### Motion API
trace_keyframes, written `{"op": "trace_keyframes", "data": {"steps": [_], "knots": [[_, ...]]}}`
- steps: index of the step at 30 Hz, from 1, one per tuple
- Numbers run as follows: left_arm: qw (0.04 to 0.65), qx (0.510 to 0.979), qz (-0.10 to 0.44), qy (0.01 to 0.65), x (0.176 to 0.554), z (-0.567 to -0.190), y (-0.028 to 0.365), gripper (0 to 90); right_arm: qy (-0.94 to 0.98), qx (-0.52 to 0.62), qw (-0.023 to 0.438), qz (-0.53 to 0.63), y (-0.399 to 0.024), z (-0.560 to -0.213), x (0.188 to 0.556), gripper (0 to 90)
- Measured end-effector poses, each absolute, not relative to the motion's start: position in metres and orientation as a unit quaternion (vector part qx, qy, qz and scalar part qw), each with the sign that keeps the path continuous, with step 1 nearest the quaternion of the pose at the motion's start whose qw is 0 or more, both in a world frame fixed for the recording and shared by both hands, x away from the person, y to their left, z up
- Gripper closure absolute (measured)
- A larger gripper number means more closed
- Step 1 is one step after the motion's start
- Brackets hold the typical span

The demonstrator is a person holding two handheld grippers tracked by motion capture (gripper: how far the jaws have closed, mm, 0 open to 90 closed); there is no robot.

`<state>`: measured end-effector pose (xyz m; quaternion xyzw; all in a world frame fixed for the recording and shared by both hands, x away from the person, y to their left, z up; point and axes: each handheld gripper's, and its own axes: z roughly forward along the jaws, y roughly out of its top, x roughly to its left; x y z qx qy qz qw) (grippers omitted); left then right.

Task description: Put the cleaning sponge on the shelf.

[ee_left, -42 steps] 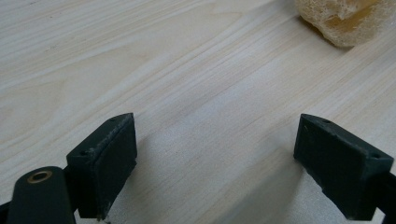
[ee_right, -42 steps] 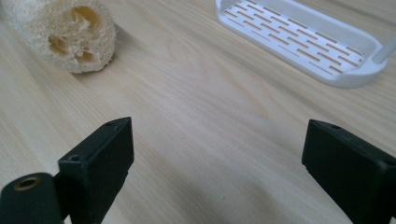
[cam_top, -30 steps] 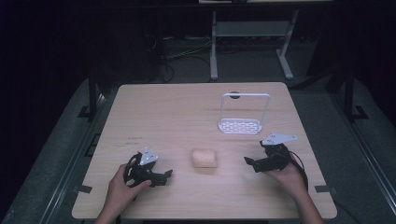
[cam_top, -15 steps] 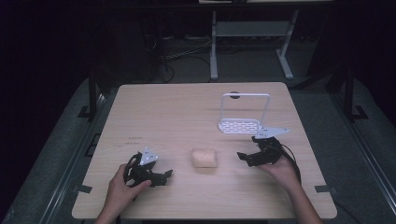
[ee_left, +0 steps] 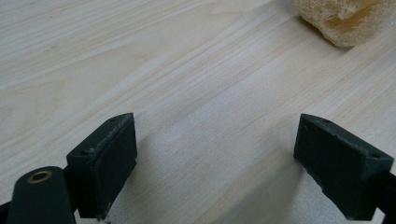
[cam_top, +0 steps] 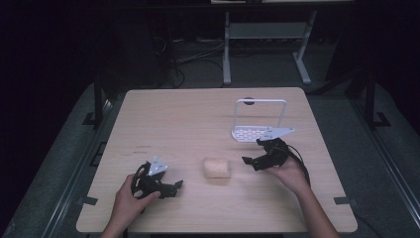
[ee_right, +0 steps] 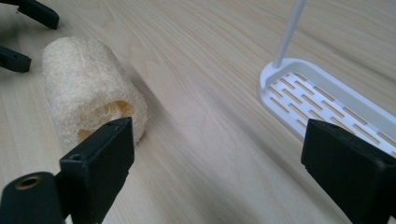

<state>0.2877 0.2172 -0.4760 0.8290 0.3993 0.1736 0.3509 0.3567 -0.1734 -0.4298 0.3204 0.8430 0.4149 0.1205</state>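
Note:
A pale loofah sponge [cam_top: 217,167] lies on its side near the front middle of the wooden table [cam_top: 188,119]; the right gripper view shows its hollow end [ee_right: 91,100], and the left gripper view catches its edge [ee_left: 343,18]. My left gripper [cam_top: 174,187] rests low on the table to the sponge's left, jaws wide open and empty [ee_left: 224,163]. My right gripper [cam_top: 251,162] is open too, just right of the sponge, with nothing between its jaws [ee_right: 219,172]. A white slotted rack [cam_top: 257,133] with a tall wire handle stands just behind the right gripper [ee_right: 322,105].
The table's front edge lies close behind both hands. A dark round hole [cam_top: 248,100] sits in the tabletop behind the rack. Beyond the table, a white metal stand [cam_top: 267,34] and cables lie on the dark floor.
My right gripper has moved left and a little forward, nearer the sponge. The left gripper and the sponge stay where they were.

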Motion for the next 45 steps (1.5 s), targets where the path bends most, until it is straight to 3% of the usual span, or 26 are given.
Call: {"op": "trace_keyframes", "data": {"steps": [45], "knots": [[0.351,0.829,0.174,0.398,0.288,-0.476,0.217,12.6,0.872,0.217,0.056,0.435,-0.115,-0.423,0.359,9.5]]}}
